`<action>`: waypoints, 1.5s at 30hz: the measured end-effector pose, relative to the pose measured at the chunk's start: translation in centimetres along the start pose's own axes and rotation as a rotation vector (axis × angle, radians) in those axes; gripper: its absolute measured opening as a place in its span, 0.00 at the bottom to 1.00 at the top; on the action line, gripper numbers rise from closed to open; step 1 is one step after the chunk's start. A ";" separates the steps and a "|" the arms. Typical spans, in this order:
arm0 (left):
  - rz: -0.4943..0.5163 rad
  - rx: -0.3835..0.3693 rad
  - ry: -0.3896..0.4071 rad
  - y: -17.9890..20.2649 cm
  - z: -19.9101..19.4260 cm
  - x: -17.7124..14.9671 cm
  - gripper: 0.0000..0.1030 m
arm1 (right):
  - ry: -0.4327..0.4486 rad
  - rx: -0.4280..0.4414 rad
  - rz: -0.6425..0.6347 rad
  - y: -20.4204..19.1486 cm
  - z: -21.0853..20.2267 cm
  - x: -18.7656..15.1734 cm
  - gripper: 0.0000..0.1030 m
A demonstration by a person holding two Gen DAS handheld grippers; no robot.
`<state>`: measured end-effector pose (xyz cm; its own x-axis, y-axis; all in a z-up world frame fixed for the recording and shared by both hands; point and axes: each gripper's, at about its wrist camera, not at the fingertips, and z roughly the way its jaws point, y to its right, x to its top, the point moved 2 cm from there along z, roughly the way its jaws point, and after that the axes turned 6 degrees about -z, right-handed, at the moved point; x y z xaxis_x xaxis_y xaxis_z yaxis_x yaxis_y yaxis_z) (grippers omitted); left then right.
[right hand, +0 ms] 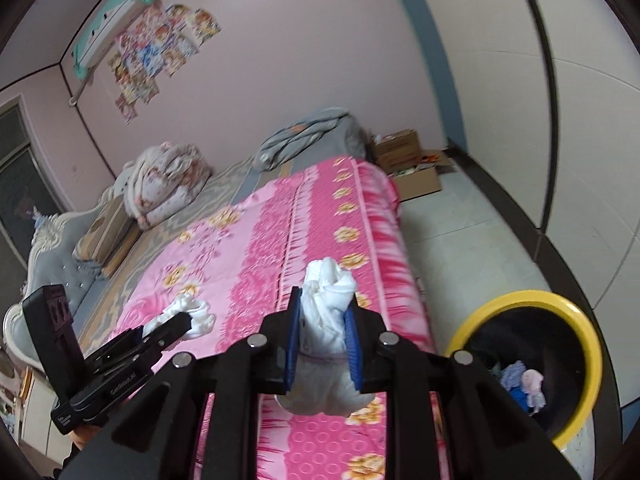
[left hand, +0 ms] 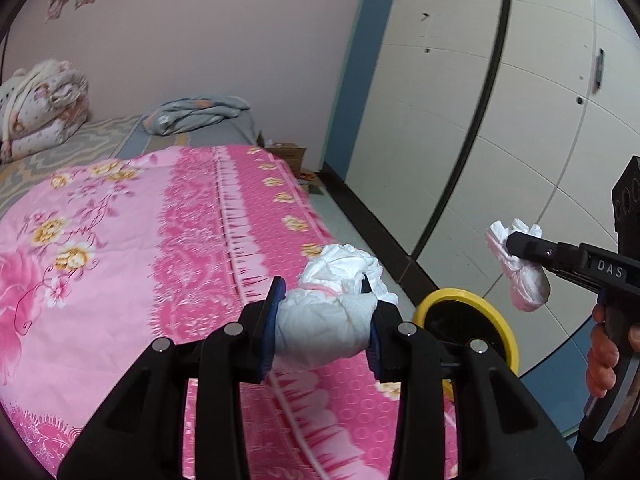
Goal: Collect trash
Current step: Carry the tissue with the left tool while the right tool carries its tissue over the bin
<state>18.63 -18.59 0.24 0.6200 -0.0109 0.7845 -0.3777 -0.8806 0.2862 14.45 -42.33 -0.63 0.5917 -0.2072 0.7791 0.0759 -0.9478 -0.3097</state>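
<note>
A home bedroom: a bed [right hand: 320, 216] under a pink floral sheet, folded quilts [right hand: 164, 184], cartoon posters [right hand: 160, 52] on the pink wall, white wardrobe doors [left hand: 520, 120].

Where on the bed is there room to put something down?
The pink floral bedspread is bare across its middle, from the head-end bedding to the near edge beside the yellow-rimmed bin. The head end is crowded: a folded floral quilt, a grey blanket and a pillow. Floor beyond the bed holds cardboard boxes.
</note>
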 end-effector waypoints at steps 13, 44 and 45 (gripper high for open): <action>0.092 -0.071 -0.007 8.0 0.6 0.8 0.33 | 0.087 -0.118 0.056 5.9 -5.3 0.5 0.18; 0.262 -0.127 -0.246 18.6 14.1 -4.7 0.34 | 0.029 -0.289 0.204 17.5 -3.0 -3.5 0.18; 0.262 -0.126 -0.262 18.6 14.8 -5.1 0.34 | 0.022 -0.287 0.211 17.9 -2.6 -3.8 0.18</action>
<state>18.64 -41.96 -6.58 0.6399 -0.3624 0.6777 -0.6178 -0.7670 0.1733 11.47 -59.09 -7.72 0.5530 -0.4075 0.7267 -0.2766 -0.9126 -0.3012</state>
